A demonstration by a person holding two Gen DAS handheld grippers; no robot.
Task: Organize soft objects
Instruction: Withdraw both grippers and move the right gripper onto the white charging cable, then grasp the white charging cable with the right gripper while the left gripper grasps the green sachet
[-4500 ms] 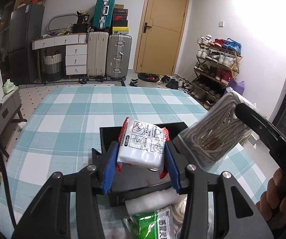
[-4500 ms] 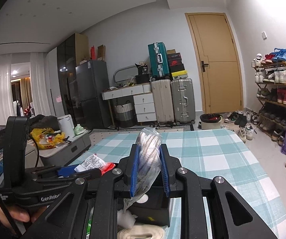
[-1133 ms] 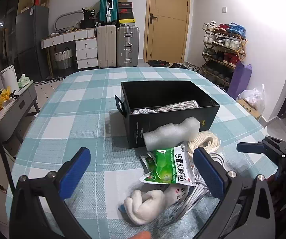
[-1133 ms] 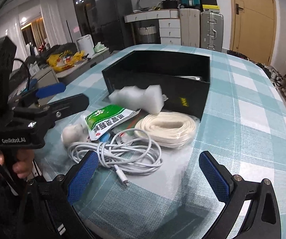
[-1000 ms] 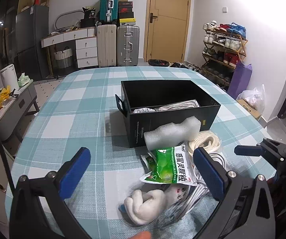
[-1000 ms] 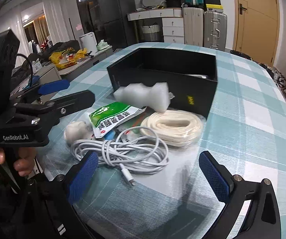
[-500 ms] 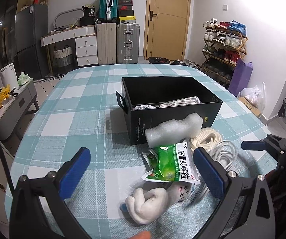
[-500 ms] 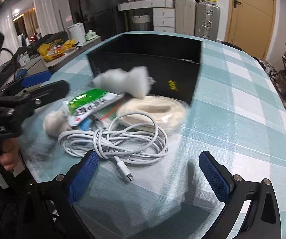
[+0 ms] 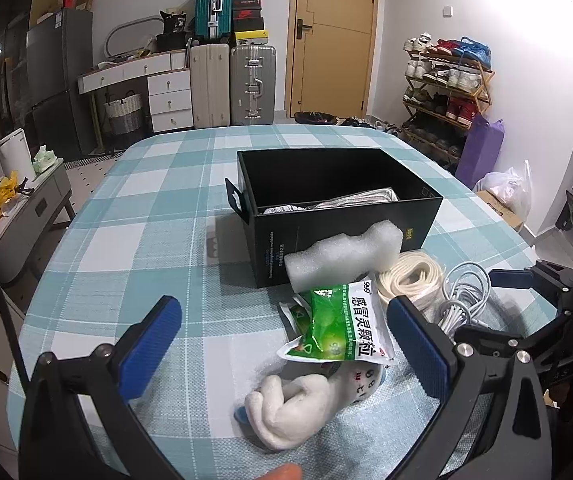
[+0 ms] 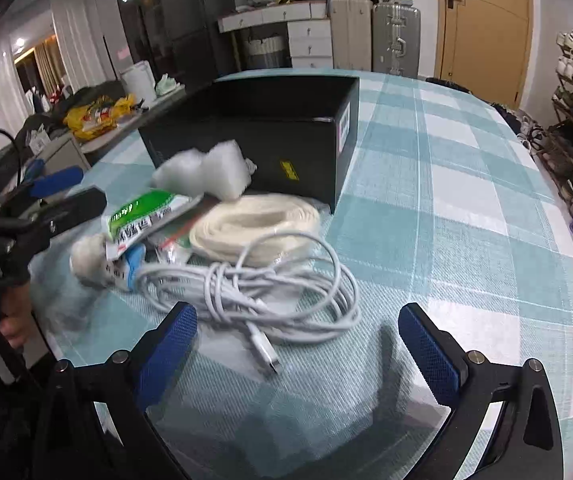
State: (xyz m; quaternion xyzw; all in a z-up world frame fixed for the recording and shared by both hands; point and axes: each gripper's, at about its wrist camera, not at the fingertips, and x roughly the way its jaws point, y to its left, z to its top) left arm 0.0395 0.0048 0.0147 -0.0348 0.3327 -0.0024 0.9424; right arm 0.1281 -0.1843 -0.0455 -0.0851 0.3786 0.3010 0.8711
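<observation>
Blue-padded and spread wide with nothing held, the left gripper is seen low over the teal-and-white checked tablecloth, and the right gripper is likewise parted wide and empty. Nearest the left gripper, at about 6 o'clock in its view, a white rolled sock is laid on the cloth, its upper end tucked under a green-and-white foil sachet printed with Chinese characters. In the right wrist view, a tangled white charging cable is spread just ahead of the pads, its plug end pointed toward the camera. Beyond it, at 12 o'clock, a coil of cream cotton rope is found touching the cable, and a white foam block is leaned against the front wall of an open black rectangular box. Inside the box, a pale bundle and a packet are partly visible. Further off, at 11 o'clock, suitcases are stood by a wooden door.
</observation>
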